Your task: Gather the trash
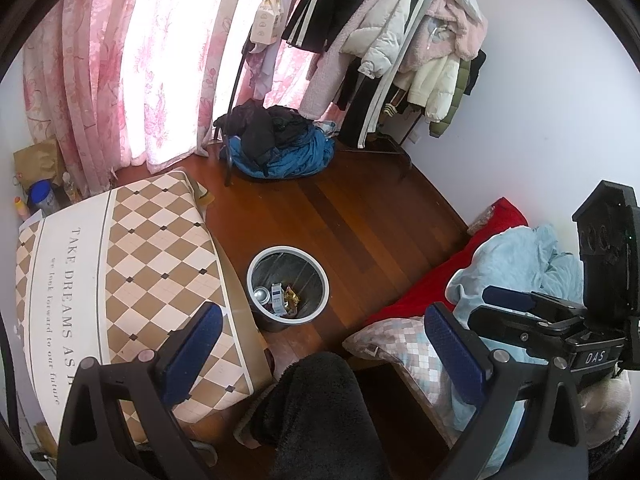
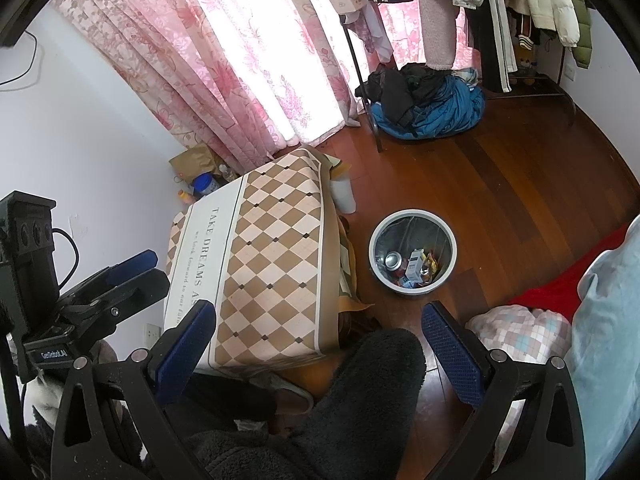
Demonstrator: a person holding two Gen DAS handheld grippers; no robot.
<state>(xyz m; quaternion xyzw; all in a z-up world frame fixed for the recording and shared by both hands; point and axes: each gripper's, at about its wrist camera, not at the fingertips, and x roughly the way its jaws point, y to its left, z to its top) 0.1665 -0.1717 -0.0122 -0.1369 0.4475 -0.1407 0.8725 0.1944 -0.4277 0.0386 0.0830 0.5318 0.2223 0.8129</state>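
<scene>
Both tongs are hanging released and gripping nothing: left tongs (image 1: 324,344) and right tongs (image 2: 320,344) are each spreading wide above the person's dark fleece-clad knee (image 2: 360,392). The waste bin (image 1: 287,286) is sitting on the wooden floor (image 1: 360,220) ahead of both tongs, already holding a can (image 2: 393,259), a small carton (image 2: 415,265) and wrappers. The checked desk (image 2: 276,256) is lying bare, ahead-left of the right tongs. Judgement: collecting is looking near done; the next move is calling for searching out any remaining trash.
</scene>
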